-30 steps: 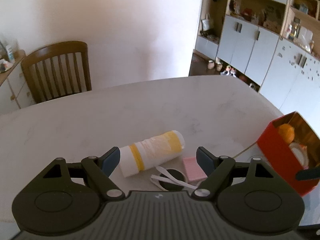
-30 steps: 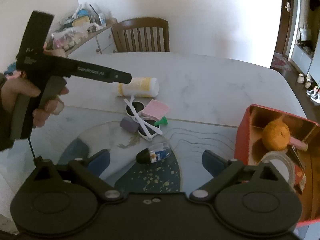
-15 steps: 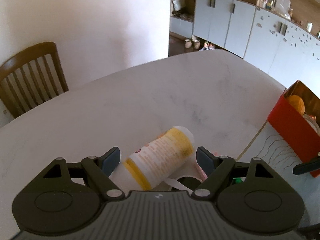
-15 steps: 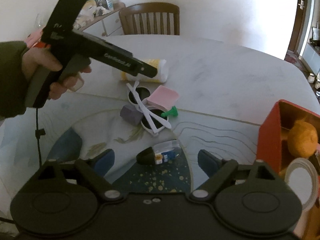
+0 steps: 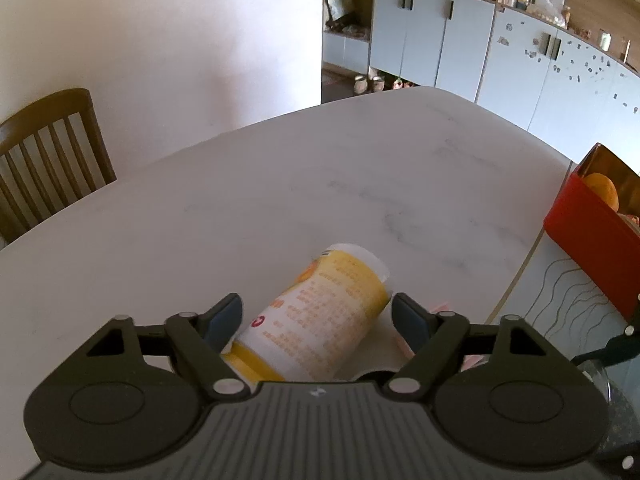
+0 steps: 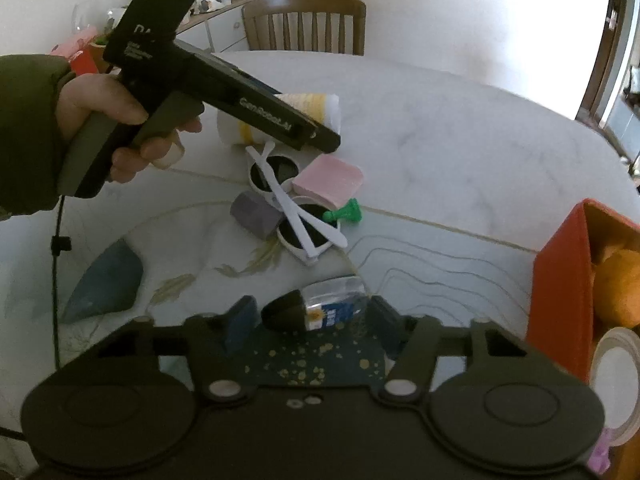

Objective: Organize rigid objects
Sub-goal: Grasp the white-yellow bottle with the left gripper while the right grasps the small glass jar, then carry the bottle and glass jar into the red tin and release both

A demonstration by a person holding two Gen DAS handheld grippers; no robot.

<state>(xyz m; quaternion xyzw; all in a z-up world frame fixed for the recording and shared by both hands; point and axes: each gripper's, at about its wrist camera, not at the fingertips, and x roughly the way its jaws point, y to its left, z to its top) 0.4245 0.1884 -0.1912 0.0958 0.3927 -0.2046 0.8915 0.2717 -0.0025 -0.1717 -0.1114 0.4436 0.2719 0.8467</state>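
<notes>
A white and yellow bottle [image 5: 320, 320] lies on its side on the marble table. My left gripper [image 5: 318, 316] is open with the bottle between its fingers; it also shows from the side in the right wrist view [image 6: 324, 136], over the bottle [image 6: 316, 106]. My right gripper [image 6: 312, 320] is open around a small clear bottle with a black cap [image 6: 316, 310] lying on the patterned mat. White sunglasses [image 6: 296, 216], a pink block [image 6: 330, 180], a purple block [image 6: 256, 214] and a green pawn [image 6: 344, 214] lie between the two bottles.
A red box [image 6: 560, 288] at the right holds an orange [image 6: 618, 288] and a tape roll [image 6: 616, 376]; it shows in the left wrist view too [image 5: 592, 236]. A wooden chair [image 5: 48, 160] stands at the table's far side. Cabinets [image 5: 480, 44] line the far wall.
My left gripper has moved forward and down so the yellow bottle now lies between its open fingers. My right gripper has moved in around the small black-capped bottle.
</notes>
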